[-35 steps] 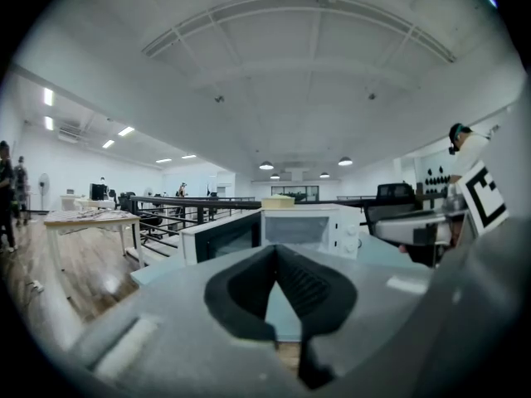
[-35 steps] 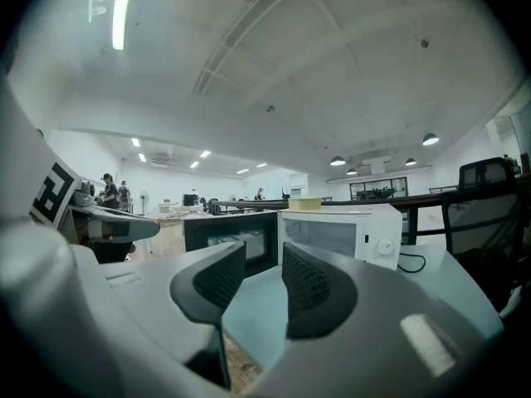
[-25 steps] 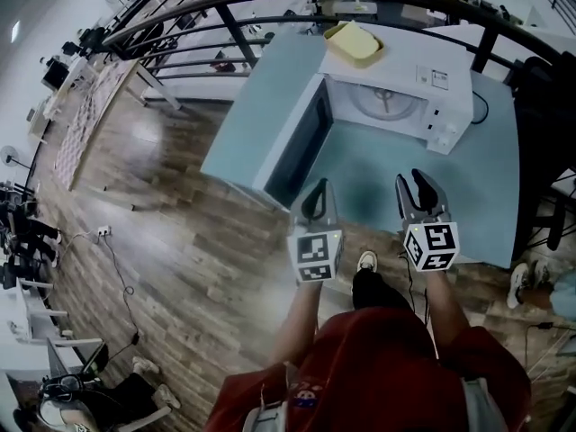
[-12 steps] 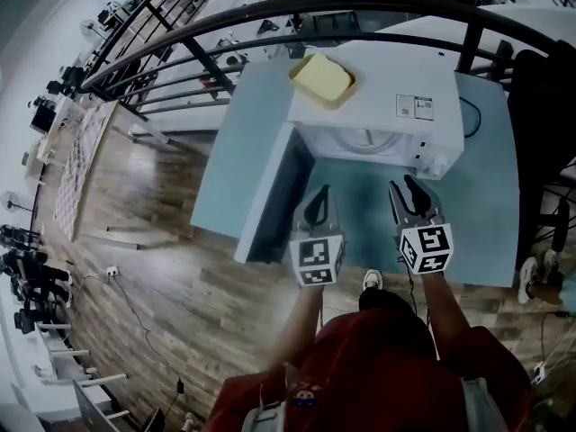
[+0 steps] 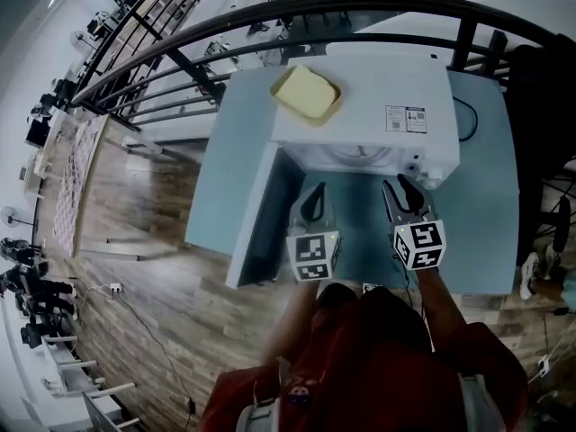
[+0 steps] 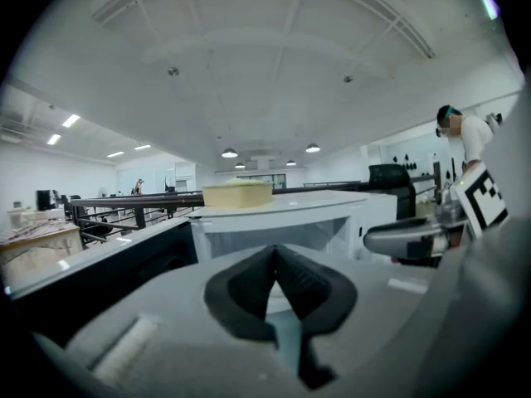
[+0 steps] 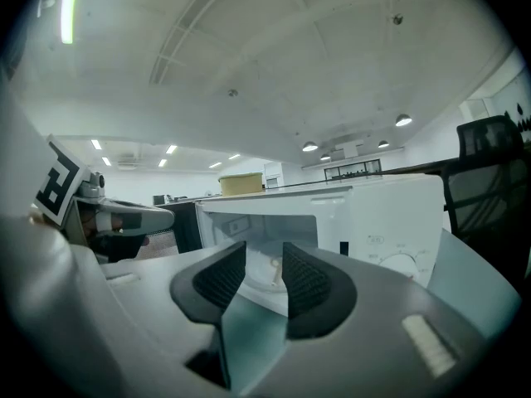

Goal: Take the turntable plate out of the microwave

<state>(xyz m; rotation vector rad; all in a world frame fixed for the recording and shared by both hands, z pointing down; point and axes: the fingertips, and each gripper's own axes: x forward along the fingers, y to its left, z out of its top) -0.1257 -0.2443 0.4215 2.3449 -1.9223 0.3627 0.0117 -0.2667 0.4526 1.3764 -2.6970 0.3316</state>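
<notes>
Head view, lt-blue table w/ microwave, wood floor, railing

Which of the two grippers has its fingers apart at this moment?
The right gripper: its fingers stand apart with nothing between them, aimed at the open microwave. The left gripper has its fingers pressed together, empty.

Both forearms reach forward side by side, left gripper with jaws closed, right gripper with jaws parted and empty.
</notes>
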